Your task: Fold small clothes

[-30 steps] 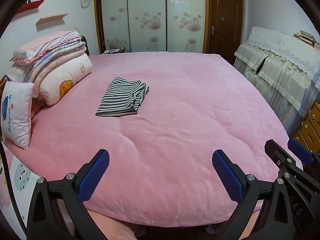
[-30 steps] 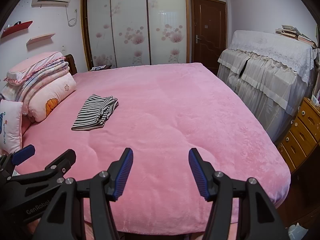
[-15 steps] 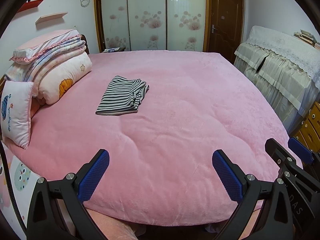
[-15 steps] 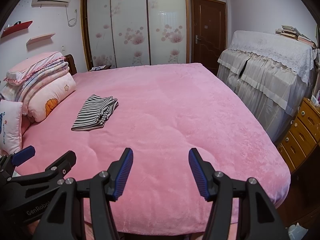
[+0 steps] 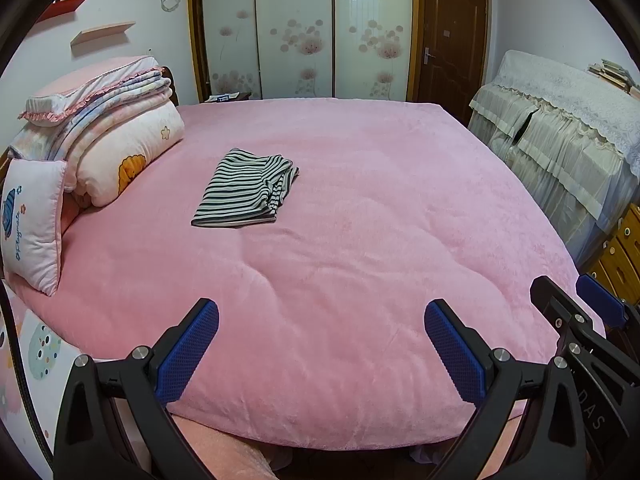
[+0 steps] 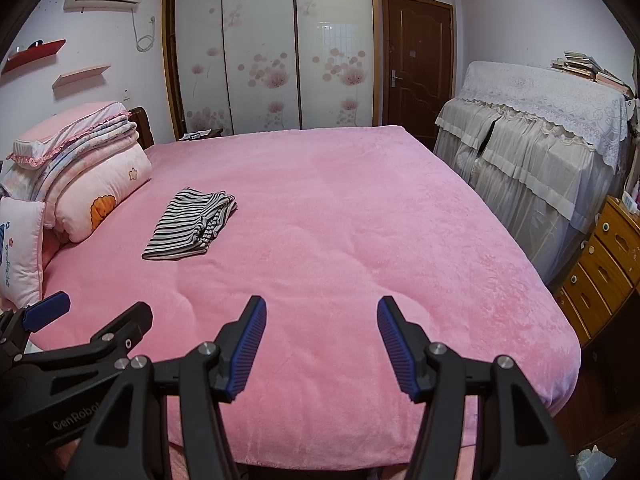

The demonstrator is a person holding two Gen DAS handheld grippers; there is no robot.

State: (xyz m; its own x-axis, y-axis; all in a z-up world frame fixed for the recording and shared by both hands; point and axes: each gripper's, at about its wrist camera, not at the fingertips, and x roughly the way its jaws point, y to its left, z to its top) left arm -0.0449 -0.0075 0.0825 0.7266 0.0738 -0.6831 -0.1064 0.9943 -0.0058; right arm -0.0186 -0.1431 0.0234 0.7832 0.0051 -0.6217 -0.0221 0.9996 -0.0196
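The striped black-and-white folded garment (image 5: 245,189) lay on the pink plush bedspread (image 5: 360,240), far from both grippers; left gripper (image 5: 320,354) and right gripper (image 6: 321,346) gaped empty; careless pinching risked undoing its folds.

No visible change in either view

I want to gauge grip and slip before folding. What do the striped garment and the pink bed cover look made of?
Striped garment: thin, soft knit, probably cotton jersey; it lies limp in flat folds. Pink bed cover: plush fleece-like fabric, matte and fuzzy, with padded dimples.
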